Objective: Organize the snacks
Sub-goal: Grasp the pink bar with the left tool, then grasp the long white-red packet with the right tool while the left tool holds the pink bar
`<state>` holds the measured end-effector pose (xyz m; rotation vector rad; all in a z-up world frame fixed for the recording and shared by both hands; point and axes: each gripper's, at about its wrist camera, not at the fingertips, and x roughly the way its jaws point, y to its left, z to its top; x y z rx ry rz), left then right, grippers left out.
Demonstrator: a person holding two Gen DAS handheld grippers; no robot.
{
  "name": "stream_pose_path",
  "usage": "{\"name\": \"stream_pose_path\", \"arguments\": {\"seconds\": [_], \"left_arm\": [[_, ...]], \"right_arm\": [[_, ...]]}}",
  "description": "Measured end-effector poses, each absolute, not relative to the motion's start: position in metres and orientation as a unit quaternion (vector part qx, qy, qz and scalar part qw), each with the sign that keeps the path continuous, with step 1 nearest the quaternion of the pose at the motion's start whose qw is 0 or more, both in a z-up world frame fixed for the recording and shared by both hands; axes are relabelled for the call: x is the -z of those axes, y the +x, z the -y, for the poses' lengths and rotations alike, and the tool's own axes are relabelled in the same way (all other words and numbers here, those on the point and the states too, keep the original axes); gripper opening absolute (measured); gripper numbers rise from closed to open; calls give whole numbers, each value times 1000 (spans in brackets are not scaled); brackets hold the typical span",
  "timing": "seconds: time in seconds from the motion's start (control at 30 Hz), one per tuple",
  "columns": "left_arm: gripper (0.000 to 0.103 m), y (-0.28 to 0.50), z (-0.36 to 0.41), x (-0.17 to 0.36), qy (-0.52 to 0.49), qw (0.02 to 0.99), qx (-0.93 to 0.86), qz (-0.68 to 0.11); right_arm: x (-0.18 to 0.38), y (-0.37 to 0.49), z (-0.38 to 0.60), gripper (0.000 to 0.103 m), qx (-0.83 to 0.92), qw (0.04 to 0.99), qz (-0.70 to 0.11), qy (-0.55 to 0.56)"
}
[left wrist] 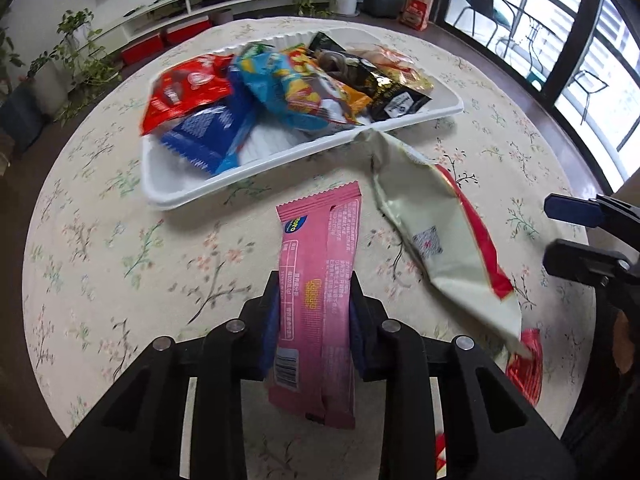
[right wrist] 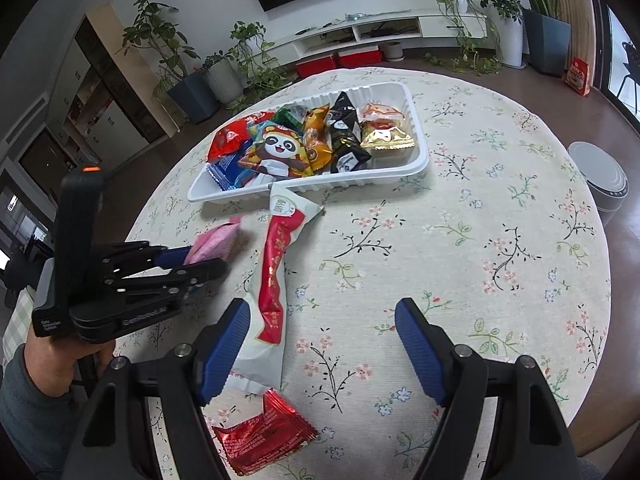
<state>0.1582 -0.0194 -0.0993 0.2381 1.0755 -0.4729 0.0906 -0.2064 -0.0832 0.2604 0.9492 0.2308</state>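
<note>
So the left gripper point(left wrist: 312, 312) is clamped on the long pink foil snack packet point(left wrist: 320, 280); next it probably carries that over into the white ribbed plastic tray point(left wrist: 188, 196). The right gripper point(right wrist: 320, 344) gapes wide, holding nothing.

showing two black plastic two-finger grippers, left gripper point(right wrist: 208, 258) and right gripper point(right wrist: 320, 354), wearing ribbed blue pads point(right wrist: 226, 346), round silver screws, white lettering, an orange light; grey-green sleeve point(right wrist: 28, 412) covering the wrist.

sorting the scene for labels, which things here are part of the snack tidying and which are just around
Job:
left gripper, shut on pink packet
right gripper, open
white tray of snacks
long white-and-red packet
small red packet

Around:
floral tablecloth
potted plants
TV shelf
</note>
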Motion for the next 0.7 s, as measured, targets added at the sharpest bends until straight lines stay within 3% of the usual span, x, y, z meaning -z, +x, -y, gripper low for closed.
{"name": "stream_pose_path", "arguments": {"seconds": [0.33, 0.7], "left_arm": [[27, 124, -38, 98, 57, 839, 209, -499], [27, 117, -46, 101, 33, 841, 221, -492]], "right_arm": [[88, 105, 167, 77, -129, 869, -470, 88], [101, 119, 137, 67, -111, 859, -498, 29]]}}
